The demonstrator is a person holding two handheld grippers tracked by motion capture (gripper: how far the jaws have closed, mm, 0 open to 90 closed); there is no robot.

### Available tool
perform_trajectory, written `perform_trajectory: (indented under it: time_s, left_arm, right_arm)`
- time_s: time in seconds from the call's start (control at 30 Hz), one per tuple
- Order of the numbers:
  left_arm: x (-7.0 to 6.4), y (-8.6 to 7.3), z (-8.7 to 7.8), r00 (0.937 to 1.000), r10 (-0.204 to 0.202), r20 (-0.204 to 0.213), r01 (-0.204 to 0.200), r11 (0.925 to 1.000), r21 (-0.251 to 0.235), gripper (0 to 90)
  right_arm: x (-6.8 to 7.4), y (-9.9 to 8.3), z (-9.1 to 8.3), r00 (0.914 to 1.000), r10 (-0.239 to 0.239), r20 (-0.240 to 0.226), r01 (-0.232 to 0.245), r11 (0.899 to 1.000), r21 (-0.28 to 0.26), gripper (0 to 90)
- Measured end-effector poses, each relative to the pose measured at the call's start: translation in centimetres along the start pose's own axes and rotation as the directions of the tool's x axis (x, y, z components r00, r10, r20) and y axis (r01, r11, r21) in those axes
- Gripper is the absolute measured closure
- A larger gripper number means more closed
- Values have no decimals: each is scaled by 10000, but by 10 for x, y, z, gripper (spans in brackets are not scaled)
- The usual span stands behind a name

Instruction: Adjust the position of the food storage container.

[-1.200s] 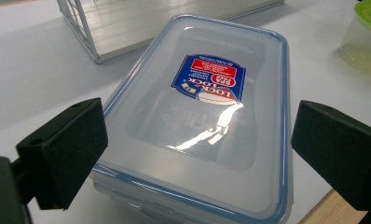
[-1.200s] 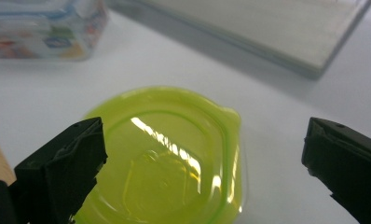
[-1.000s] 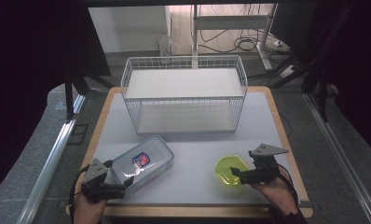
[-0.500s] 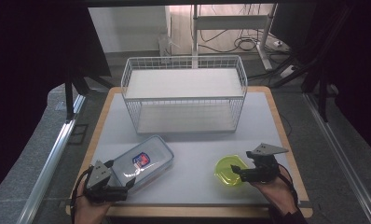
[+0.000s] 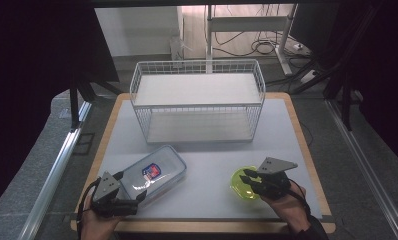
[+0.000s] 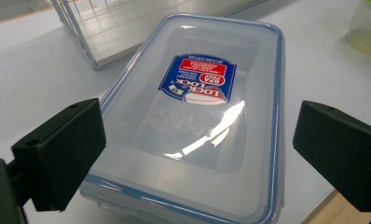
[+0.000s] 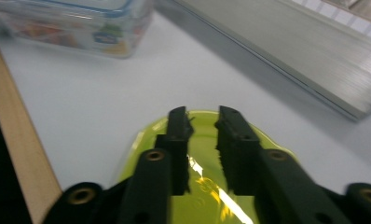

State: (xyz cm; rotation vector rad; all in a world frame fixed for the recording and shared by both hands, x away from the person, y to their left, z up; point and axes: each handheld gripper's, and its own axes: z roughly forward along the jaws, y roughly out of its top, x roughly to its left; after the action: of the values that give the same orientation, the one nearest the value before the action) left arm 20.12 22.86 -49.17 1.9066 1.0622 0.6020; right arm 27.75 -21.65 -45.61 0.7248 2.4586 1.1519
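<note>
A clear rectangular food box (image 5: 153,172) with a blue-edged lid and a red and blue label lies at the front left of the table. My left gripper (image 5: 130,186) stands at its near end. In the left gripper view its jaws are wide open on either side of the box (image 6: 197,116), not touching it. A translucent yellow-green dish (image 5: 241,184) sits at the front right. My right gripper (image 5: 245,176) hovers over the dish's right part. In the right gripper view its jaws (image 7: 203,126) stand a narrow gap apart above the dish (image 7: 202,186), with nothing between them.
A white wire basket (image 5: 197,100) with a flat shelf on top stands across the back of the grey table mat (image 5: 207,160). A wooden border (image 5: 307,150) frames the mat. Metal rails run along the floor on both sides.
</note>
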Motion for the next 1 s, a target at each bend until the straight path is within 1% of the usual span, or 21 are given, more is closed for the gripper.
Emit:
perform_trajectory:
  time_s: [0.03,0.07,0.1,0.2,0.23,0.27,0.3,0.37,0.5,0.6,0.77,0.83,0.87,0.9,0.93,1.0]
  left_arm:
    - [0,0,0,10000,15,2,-15,10000,6,27]
    - [0,0,0,10000,15,2,-15,10000,6,28]
    - [-1,0,0,10000,54,13,-54,10000,2,29]
    - [-1,0,0,10000,80,-11,-80,10000,-27,31]
    - [-1,0,0,10000,80,-11,-80,10000,-27,32]
    - [-1,0,0,10000,68,-26,-68,10000,-26,32]
    - [-1,0,0,10000,68,-26,-68,10000,-26,33]
    - [-1,0,0,10000,73,-39,-73,10000,3,34]
    - [-2,0,0,9997,193,-127,-192,9998,58,35]
    - [-2,0,0,9997,201,-135,-202,9998,-26,36]
    - [-2,0,0,9998,178,-127,-179,9998,-41,36]
    - [-2,0,0,9998,175,-123,-175,9998,-38,36]
    - [-2,0,0,9998,175,-116,-175,9998,-33,37]
    - [-2,0,0,9997,188,-125,-188,9998,-23,37]
    - [-2,0,0,9997,210,-135,-210,9998,-12,38]
    - [-2,0,1,9997,216,-133,-215,9998,34,38]
  right_arm:
    - [3,1,1,9999,-84,-116,83,10000,-14,836]
    - [3,1,1,9999,-84,-116,83,10000,-14,836]
    - [8,4,3,9993,-193,-335,193,9998,4,900]
    - [14,6,8,9979,-219,-609,225,9997,88,900]
    - [14,6,8,9979,-219,-609,225,9997,88,900]
    - [17,8,12,9971,-281,-707,291,9995,128,900]
    - [17,8,12,9971,-281,-707,291,9995,128,900]
    - [22,9,17,9959,-337,-845,355,9992,192,900]
    - [25,9,23,9941,-446,-985,475,9985,277,900]
    - [28,9,30,9917,-448,-1201,504,9978,436,900]
    - [29,7,38,9901,-513,-1307,599,9963,624,900]
    - [29,6,39,9905,-519,-1269,610,9958,684,900]
    - [28,6,41,9908,-433,-1279,534,9956,766,900]
    - [28,6,41,9908,-433,-1279,534,9956,766,900]
    - [27,5,41,9909,-335,-1303,437,9961,761,900]
    - [26,5,41,9922,-367,-1190,463,9958,792,900]
